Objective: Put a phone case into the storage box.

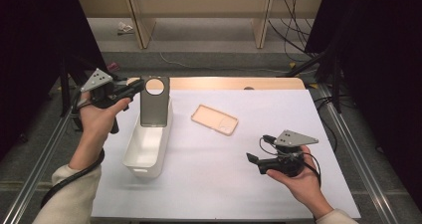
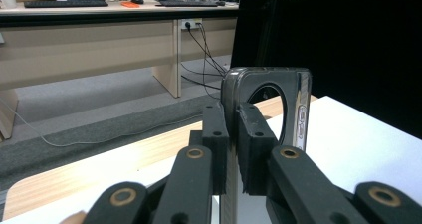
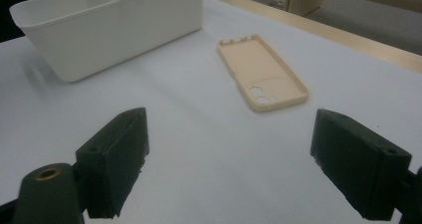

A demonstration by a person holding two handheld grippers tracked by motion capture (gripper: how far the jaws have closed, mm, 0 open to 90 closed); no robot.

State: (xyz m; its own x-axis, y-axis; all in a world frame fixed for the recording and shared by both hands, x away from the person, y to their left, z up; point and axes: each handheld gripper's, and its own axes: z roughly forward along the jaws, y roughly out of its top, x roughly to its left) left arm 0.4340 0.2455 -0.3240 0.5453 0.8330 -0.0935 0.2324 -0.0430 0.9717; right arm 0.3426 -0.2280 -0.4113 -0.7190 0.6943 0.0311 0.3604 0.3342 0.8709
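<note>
My left gripper [image 1: 135,87] is shut on the edge of a dark grey phone case [image 1: 155,102] with a round camera hole, held upright over the far end of the white bin [image 1: 148,143]. In the left gripper view the pads [image 2: 251,144] clamp the case [image 2: 266,102] between them. A beige phone case [image 1: 215,119] lies flat on the white table mat, right of the bin. My right gripper [image 1: 252,159] hovers open near the front right, pointing left toward the beige case [image 3: 263,72] and the bin [image 3: 112,22], with nothing between its jaws.
The white mat [image 1: 229,154] covers a wooden table whose far edge [image 1: 234,82] shows bare. Beyond it are desk legs and loose cables on a grey floor. Metal rails run along both sides of the table.
</note>
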